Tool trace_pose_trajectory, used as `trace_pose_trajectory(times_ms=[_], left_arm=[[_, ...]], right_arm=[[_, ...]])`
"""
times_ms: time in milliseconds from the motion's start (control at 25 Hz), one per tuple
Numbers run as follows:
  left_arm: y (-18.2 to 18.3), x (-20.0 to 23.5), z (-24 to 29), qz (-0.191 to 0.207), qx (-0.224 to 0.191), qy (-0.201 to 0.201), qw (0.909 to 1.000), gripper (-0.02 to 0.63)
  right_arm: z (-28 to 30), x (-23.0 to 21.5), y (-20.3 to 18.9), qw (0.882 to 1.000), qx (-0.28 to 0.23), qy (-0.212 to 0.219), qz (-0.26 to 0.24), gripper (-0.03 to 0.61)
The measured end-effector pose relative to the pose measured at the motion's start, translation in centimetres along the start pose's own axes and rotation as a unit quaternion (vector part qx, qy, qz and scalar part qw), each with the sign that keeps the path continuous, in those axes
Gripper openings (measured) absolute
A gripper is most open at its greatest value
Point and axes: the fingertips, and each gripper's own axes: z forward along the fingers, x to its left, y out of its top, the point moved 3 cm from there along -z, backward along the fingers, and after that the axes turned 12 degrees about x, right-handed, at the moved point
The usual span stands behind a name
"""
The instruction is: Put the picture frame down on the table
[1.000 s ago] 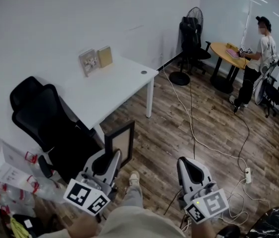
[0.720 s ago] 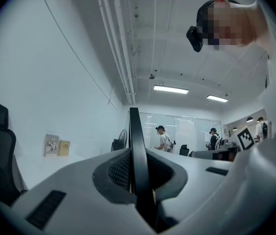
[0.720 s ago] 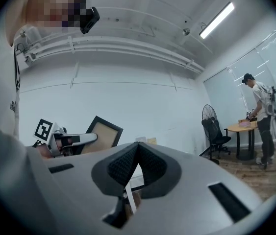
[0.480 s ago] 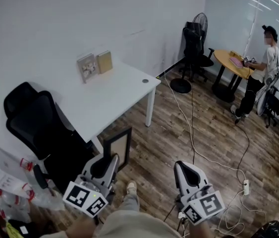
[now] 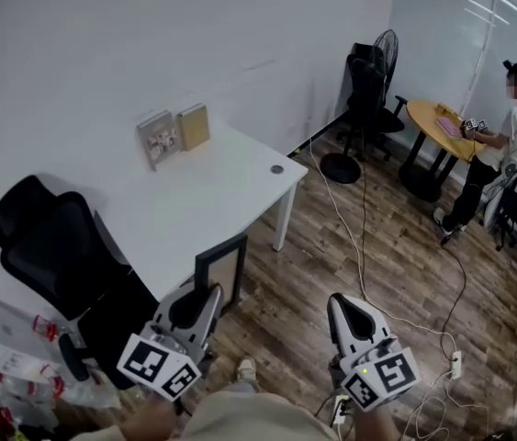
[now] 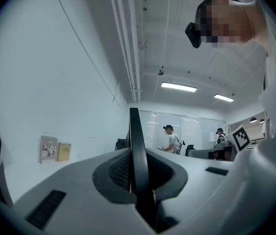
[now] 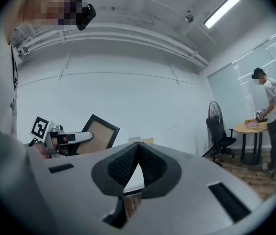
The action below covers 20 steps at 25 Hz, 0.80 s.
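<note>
A black picture frame with a tan backing stands upright in my left gripper, which is shut on its lower edge. In the left gripper view the frame shows edge-on, clamped between the jaws. It hangs in the air at the near edge of the white table. My right gripper is held beside it over the wooden floor, shut with nothing in it. The right gripper view shows its tips meeting, and the frame at its left.
Two small frames lean on the wall at the table's back. A black office chair stands left of the table. Cables run across the floor. A person stands at a round table far right, near a fan.
Both grippers have been carried forward toward the white table with the frame still gripped. The table now sits closer, and the frame's top overlaps its near edge.
</note>
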Motion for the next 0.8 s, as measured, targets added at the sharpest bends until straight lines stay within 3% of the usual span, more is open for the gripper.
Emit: trace_pose_trajectory(times_ms=[360, 800], left_arm=[[1.9, 8.7, 7.1, -0.006, 0.011, -0.004, 0.9999, 0.046], [2.3, 15.3, 12.1, -0.013, 0.026, 0.01, 0.9995, 0.046]], right_arm=[[11.9, -2.8, 2.8, 1.0, 0.013, 0.017, 0.004, 0.021], [20.2, -6.7, 4.8, 1.0, 0.012, 0.019, 0.009, 0.021]])
